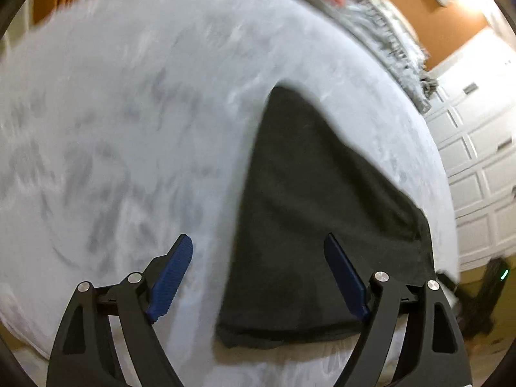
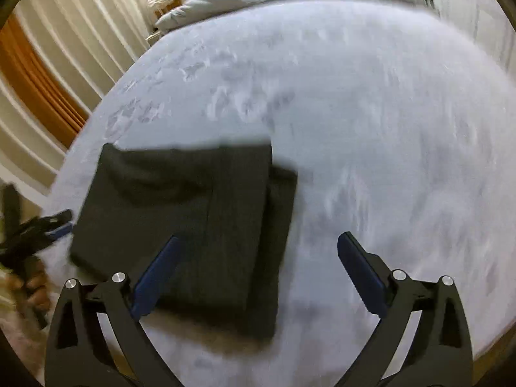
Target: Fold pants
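Left wrist view: the left gripper [image 1: 258, 271] is spread wide and holds nothing; the black pants [image 1: 322, 219] lie at lower right on the pale bedspread [image 1: 129, 129].

Right wrist view: the right gripper [image 2: 258, 267] gapes wide and empty above the folded pants [image 2: 193, 219], lower left of centre.

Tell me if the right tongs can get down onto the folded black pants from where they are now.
Probably yes. The right tongs are open above the bed, with the pants lying flat just below the left finger. Nothing lies between them; the left tongs sit off the far edge.
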`<state>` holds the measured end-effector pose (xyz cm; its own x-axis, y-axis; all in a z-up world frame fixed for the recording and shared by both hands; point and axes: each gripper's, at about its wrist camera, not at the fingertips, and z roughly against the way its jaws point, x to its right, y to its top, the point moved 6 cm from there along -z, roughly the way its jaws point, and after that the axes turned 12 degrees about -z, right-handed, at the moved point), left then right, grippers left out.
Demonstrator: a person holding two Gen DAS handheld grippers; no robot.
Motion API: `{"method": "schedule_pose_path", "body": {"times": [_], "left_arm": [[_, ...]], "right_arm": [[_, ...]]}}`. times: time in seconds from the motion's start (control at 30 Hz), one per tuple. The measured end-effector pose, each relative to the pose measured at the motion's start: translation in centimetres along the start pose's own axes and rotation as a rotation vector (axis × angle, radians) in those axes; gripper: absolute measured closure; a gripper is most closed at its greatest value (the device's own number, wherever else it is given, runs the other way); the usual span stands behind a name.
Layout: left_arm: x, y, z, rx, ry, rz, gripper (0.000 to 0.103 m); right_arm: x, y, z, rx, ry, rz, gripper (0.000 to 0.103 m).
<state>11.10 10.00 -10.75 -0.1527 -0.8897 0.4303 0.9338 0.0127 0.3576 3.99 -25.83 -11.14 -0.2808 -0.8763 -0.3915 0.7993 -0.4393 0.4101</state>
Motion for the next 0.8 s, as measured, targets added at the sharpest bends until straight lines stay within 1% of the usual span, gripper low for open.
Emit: {"method": "schedule_pose_path", "body": {"times": [0.03, 0.07, 0.1, 0.13, 0.17, 0.2, 0.23, 0.27, 0.3, 0.33, 0.37, 0.4, 0.43, 0.47, 0.5, 0.53, 0.57, 0.6, 0.63, 0.67, 0.7, 0.73, 0.77, 0.8], "left_arm": [[0.0, -0.2, 0.0, 0.013, -0.004, -0.003, 0.022], [0.2, -0.3, 0.2, 0.036, 0.004, -0.026, 0.022], [1.1, -0.4, 0.2, 0.040, 0.004, -0.075, 0.024], [1.7, -0.6, 0.0, 0.036, -0.023, -0.100, 0.032], [2.4, -0.8, -0.4, 0.028, -0.052, -0.115, 0.065], [2.9, -1.1, -1.0, -0.006, -0.069, -0.128, 0.078], [3.0, -1.1, -0.9, -0.005, -0.074, -0.129, 0.090], [3.2, -1.0, -0.2, 0.010, -0.081, -0.127, 0.090], [3.6, -0.7, 1.4, 0.045, -0.101, -0.132, 0.092], [3.9, -0.6, 2.9, 0.075, -0.126, -0.141, 0.094], [4.2, -0.7, 4.9, 0.110, -0.161, -0.149, 0.096], [4.1, -0.9, 5.9, 0.121, -0.176, -0.149, 0.096], [3.4, -1.7, 6.6, 0.122, -0.170, -0.140, 0.092], [2.5, -2.7, 6.5, 0.114, -0.131, -0.127, 0.085], [1.3, -3.7, 5.8, 0.086, -0.069, -0.115, 0.075], [0.5, -4.2, 5.2, 0.057, -0.032, -0.093, 0.064], [-0.4, -5.1, 4.2, 0.008, -0.015, -0.038, 0.063], [-0.4, -5.4, 3.6, -0.019, -0.046, -0.017, 0.060], [-0.3, -5.5, 3.4, -0.030, -0.065, -0.014, 0.055], [-0.1, -5.4, 3.3, -0.023, -0.064, -0.019, 0.052], [0.1, -5.3, 3.4, -0.012, -0.058, -0.030, 0.045], [0.5, -5.1, 3.3, -0.010, -0.059, -0.036, 0.037], [0.8, -5.0, 3.1, -0.012, -0.063, -0.037, 0.034], [1.3, -4.9, 2.9, -0.015, -0.069, -0.037, 0.034]], "right_arm": [[0.7, -1.0, -0.5, -0.058, 0.056, -0.059, 0.007], [1.0, -1.9, -1.1, -0.100, 0.081, -0.097, 0.007], [1.1, -2.5, -1.8, -0.138, 0.093, -0.124, 0.007], [0.9, -3.3, -2.5, -0.162, 0.094, -0.129, 0.007], [0.5, -3.6, -2.4, -0.136, 0.074, -0.104, 0.009], [-0.2, -3.5, -2.4, -0.114, 0.071, -0.069, 0.046], [-1.5, -3.6, -2.2, -0.120, 0.118, -0.034, 0.066], [-2.3, -3.3, -1.9, -0.113, 0.138, -0.031, 0.071], [-3.0, -3.1, -0.9, -0.084, 0.152, -0.015, 0.073], [-4.1, -3.0, 1.0, -0.046, 0.189, 0.018, 0.073], [-4.7, -3.1, 2.4, -0.031, 0.231, 0.030, 0.073], [-5.1, -3.3, 3.4, -0.024, 0.268, 0.034, 0.071], [-5.1, -4.1, 4.0, -0.029, 0.285, 0.029, 0.061], [-4.4, -4.9, 3.6, -0.048, 0.264, 0.018, 0.053], [-3.7, -5.4, 3.0, -0.059, 0.234, 0.013, 0.034], [-2.3, -6.3, 1.8, -0.066, 0.149, -0.007, 0.026], [-1.0, -6.9, 0.8, -0.080, 0.088, -0.038, 0.026], [0.0, -7.5, -0.1, -0.115, 0.085, -0.094, 0.024], [0.0, -7.4, 0.0, -0.109, 0.115, -0.126, 0.021], [-0.2, -7.1, 0.3, -0.098, 0.138, -0.138, 0.020], [-0.5, -6.7, 0.6, -0.085, 0.163, -0.132, 0.018], [-0.9, -6.5, 0.9, -0.071, 0.177, -0.125, 0.013], [-1.0, -6.4, 0.7, -0.064, 0.179, -0.132, 0.011], [-1.2, -6.4, 0.1, -0.080, 0.185, -0.150, 0.011]]}}
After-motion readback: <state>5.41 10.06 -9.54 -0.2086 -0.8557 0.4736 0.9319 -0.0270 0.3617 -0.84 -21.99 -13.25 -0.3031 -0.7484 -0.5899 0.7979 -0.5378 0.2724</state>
